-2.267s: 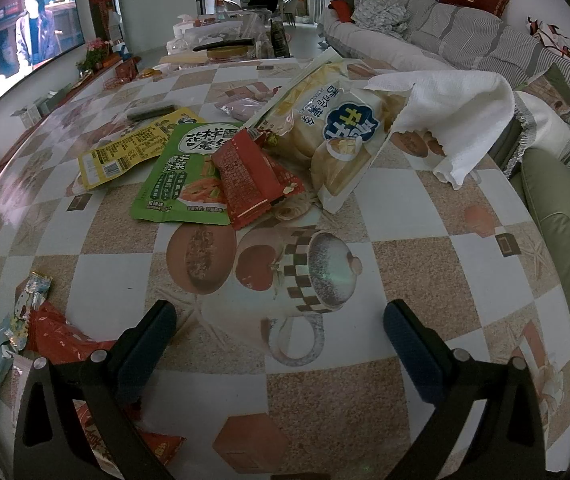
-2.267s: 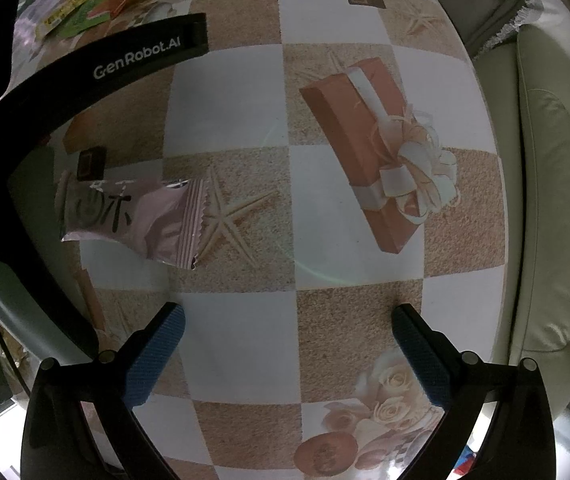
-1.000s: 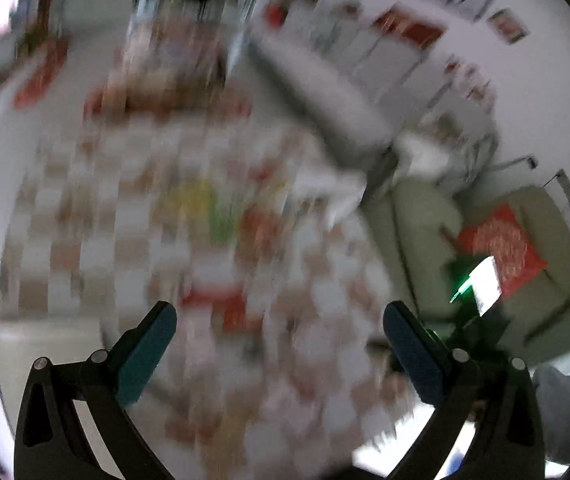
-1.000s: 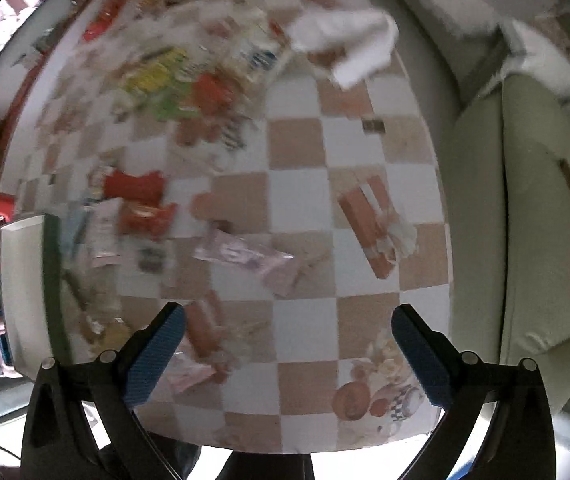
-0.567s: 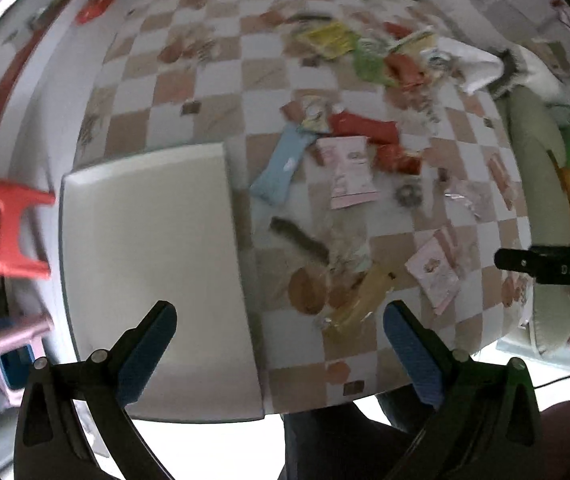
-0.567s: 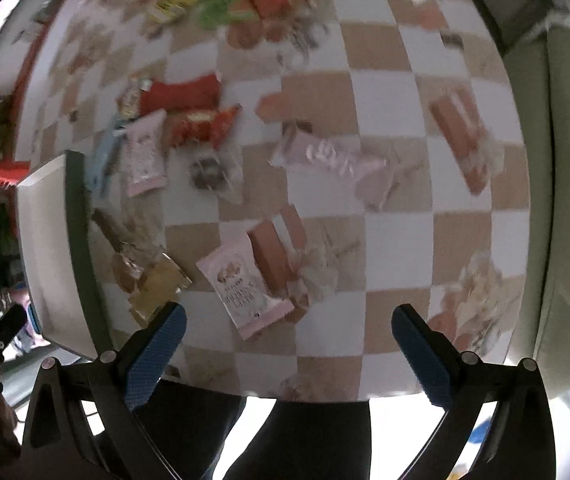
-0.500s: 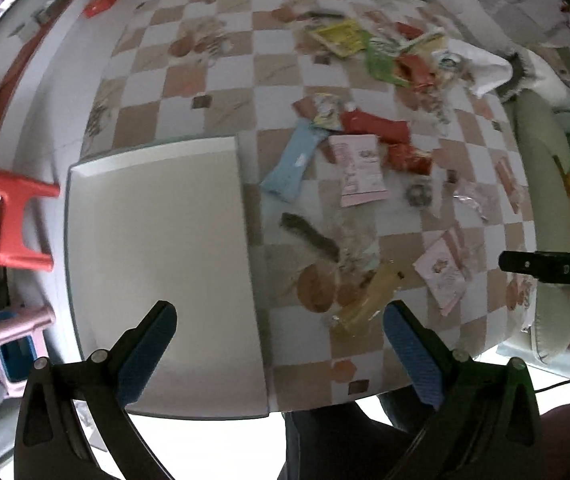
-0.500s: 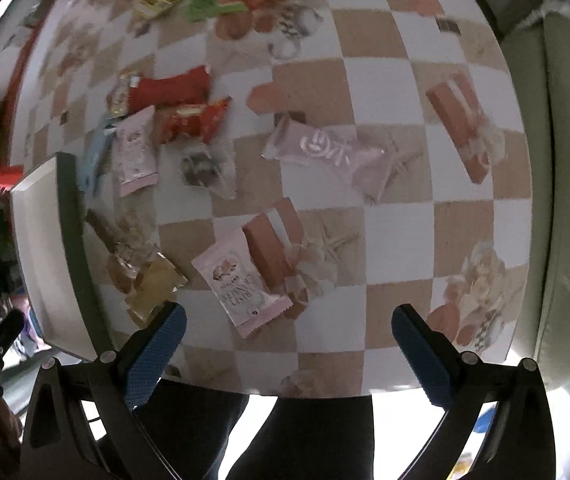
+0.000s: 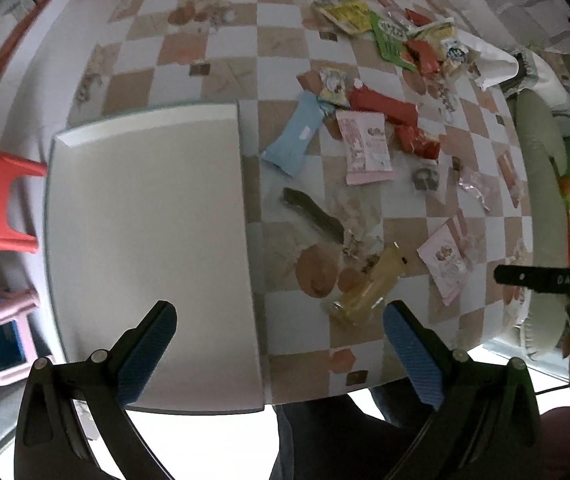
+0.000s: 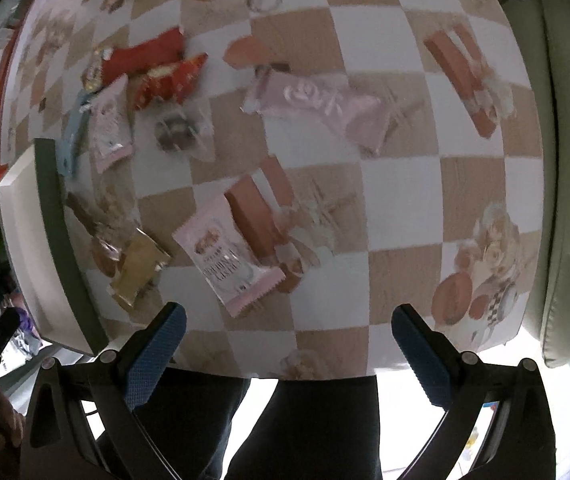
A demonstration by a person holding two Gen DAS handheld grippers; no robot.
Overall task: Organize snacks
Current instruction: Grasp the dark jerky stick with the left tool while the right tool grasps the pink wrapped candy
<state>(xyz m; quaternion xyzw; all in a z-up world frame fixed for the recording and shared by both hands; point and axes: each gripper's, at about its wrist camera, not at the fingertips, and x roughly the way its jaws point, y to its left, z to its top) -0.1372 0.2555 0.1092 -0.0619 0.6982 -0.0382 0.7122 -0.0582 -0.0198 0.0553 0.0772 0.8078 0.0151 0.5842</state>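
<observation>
A table (image 9: 221, 68) covered in a beige-and-white checkered cloth printed with gift boxes, starfish and cups is filling both views from high above, with a pale green sofa cushion (image 10: 569, 160) running along its right edge and a red plastic stool (image 9: 1, 200) and a pink one (image 9: 5, 332) standing on the floor off its left side. A large white tray (image 9: 145, 248) is lying on the table's near left part, its bare inside facing up. The snacks are lying scattered to the right of the tray: a light blue packet (image 9: 293, 140) just beside its far corner, a pale pink packet (image 9: 365, 146) next to that, a long red packet (image 9: 385, 106) and a smaller red one (image 9: 417, 142) beyond, a yellow packet (image 9: 369, 288) near the front edge, another pink packet (image 10: 229, 260) lying over a printed gift box, and a long shiny pink wrapper (image 10: 317, 106) further out. A heap of yellow, green and red bags (image 9: 401, 40) is sitting at the far right, well apart from the tray. The left gripper (image 9: 279, 326) and the right gripper (image 10: 289, 338) are both hanging high over the near edge with jaws spread wide, gripping nothing, and a person's dark trousers (image 10: 305, 432) are showing below
</observation>
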